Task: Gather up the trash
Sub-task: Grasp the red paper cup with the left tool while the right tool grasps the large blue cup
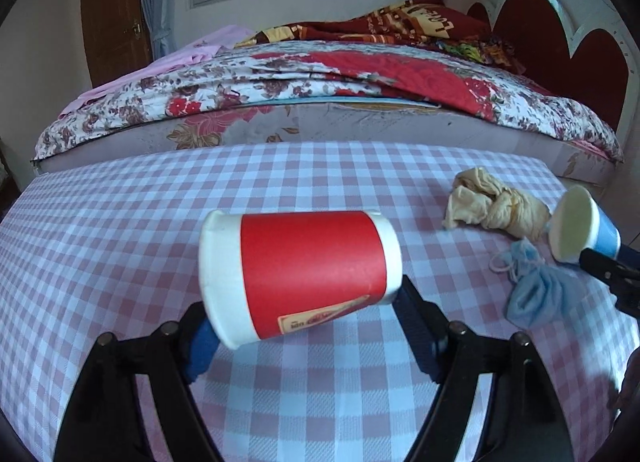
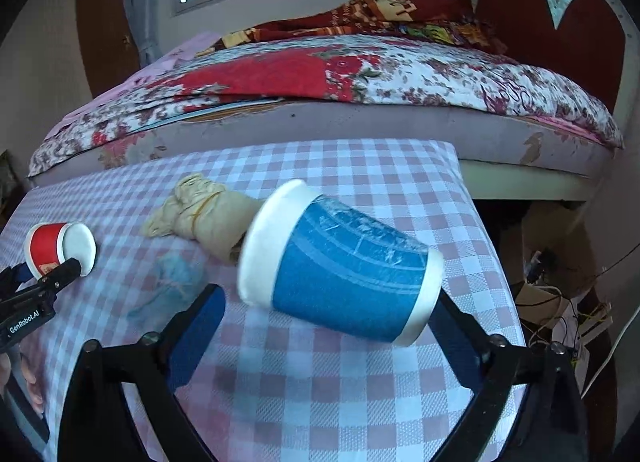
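My left gripper (image 1: 304, 314) is shut on a red paper cup (image 1: 300, 274), held sideways above the checked tablecloth (image 1: 120, 222); it also shows in the right wrist view (image 2: 52, 248). In the right wrist view a blue paper cup (image 2: 340, 266) lies tilted between the fingers of my right gripper (image 2: 324, 314). Its right finger touches the cup's end; the left finger stands apart from it. The blue cup also shows in the left wrist view (image 1: 580, 226). A beige crumpled bag (image 1: 496, 204) and a blue crumpled wad (image 1: 536, 286) lie on the cloth between the cups.
A bed (image 1: 320, 74) with a floral quilt stands right behind the table. The table's right edge (image 2: 492, 230) drops to a floor with cables and boxes (image 2: 560, 302). A door (image 1: 112, 14) is at the far left.
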